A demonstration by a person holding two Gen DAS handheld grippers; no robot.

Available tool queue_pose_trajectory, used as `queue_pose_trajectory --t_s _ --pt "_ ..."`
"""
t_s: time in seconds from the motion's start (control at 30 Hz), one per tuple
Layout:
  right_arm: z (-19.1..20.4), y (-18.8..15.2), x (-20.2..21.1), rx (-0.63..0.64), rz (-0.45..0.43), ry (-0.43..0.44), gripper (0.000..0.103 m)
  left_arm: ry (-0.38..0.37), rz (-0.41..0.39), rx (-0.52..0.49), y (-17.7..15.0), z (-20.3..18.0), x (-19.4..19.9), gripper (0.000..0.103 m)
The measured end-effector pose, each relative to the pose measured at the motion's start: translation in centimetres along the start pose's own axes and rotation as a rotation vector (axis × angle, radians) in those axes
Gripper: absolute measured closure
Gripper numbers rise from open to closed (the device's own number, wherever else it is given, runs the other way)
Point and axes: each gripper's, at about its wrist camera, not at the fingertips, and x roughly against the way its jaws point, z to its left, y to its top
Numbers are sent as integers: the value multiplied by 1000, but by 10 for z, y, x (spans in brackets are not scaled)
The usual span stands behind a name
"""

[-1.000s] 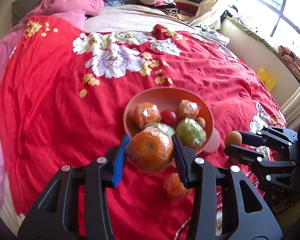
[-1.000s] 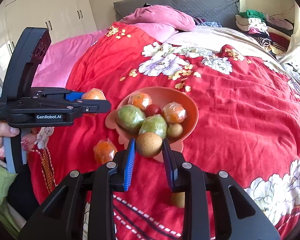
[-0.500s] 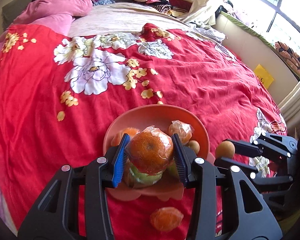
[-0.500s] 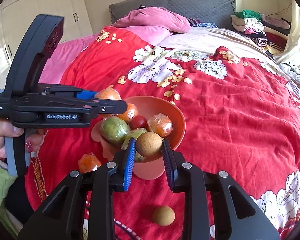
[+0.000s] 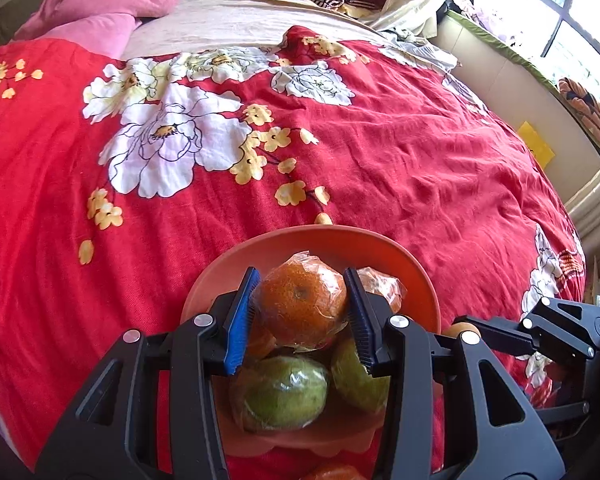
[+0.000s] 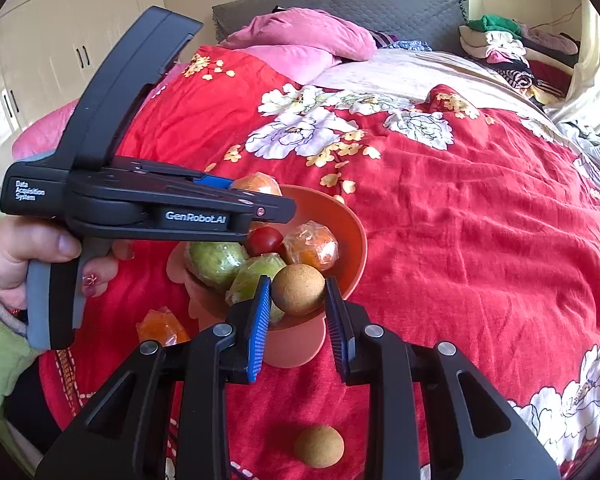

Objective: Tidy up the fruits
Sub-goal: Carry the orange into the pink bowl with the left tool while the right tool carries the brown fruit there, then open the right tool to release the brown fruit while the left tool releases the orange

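The left gripper (image 5: 300,314) is closed on a plastic-wrapped orange (image 5: 303,307); both blue pads press against the fruit's sides. The orange is held above the orange bowl (image 5: 416,268), directly over the fruit already inside it. Below the held orange lie two wrapped green fruits, one (image 5: 280,394) under the left finger and another (image 5: 356,376) under the right finger. A second wrapped orange (image 5: 380,286) rests in the bowl against its far-right wall.

The right gripper (image 6: 298,312) is closed on a round brown fruit (image 6: 298,289), with one pad contacting each side. This fruit is held just above the bowl's near rim (image 6: 356,248). In the right wrist view the bowl also contains a small red tomato (image 6: 265,240), located between the green fruits and the wrapped orange.

The bowl stands on a red floral bedspread (image 6: 460,220), toward the bed's near edge. Two fruits lie loose on the bedspread outside the bowl: a wrapped orange (image 6: 162,328) just left of the bowl, and a second brown fruit (image 6: 319,446) near the bed's near edge, under the right gripper's fingers.

The person's left hand (image 6: 8,256) grips the left gripper's handle.
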Motion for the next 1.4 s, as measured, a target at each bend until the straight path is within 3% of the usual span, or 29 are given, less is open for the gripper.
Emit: queue_pose_trajectory --t_s 0.77,1.2,1.4 --pt "-5 -5 -11 -24 -3 7 77 0 7 7 5 0 -13 68" --pt "-11 -7 4 -63 -38 -1 55 0 6 7 5 1 -13 68" --pt "-11 -8 9 -71 -47 -4 51 1 6 6 4 1 -13 68"
